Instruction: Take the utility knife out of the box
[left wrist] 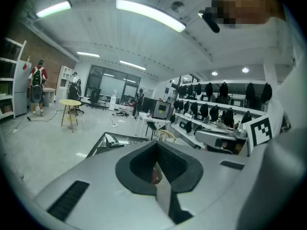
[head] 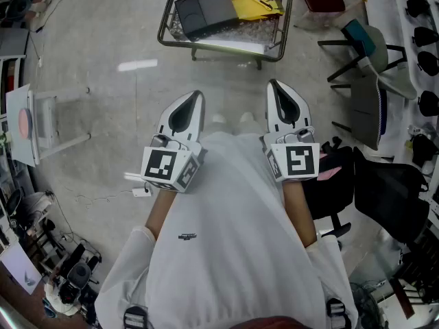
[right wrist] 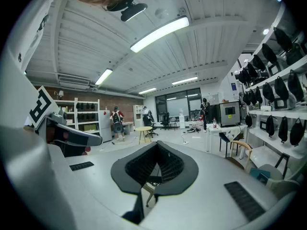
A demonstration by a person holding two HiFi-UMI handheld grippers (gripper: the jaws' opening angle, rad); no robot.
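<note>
A dark grey box point(head: 206, 12) lies on a wire-mesh cart point(head: 180, 41) at the top of the head view. Beside it lies a yellow tray point(head: 255, 2) with a slim tool on it; whether that is the utility knife is too small to tell. My left gripper point(head: 195, 96) and right gripper point(head: 274, 85) are held side by side close to the person's chest, well short of the cart. Both are shut with nothing between the jaws. In the left gripper view the left gripper point(left wrist: 156, 145) points toward the cart point(left wrist: 111, 141). The right gripper point(right wrist: 156, 145) faces across the room.
Chairs point(head: 367, 53) and a black bag point(head: 387, 190) stand at the right. A white stand point(head: 38, 118) is at the left, and a small white device with a cable point(head: 140, 191) lies on the floor. People stand far off in the room point(right wrist: 116, 121).
</note>
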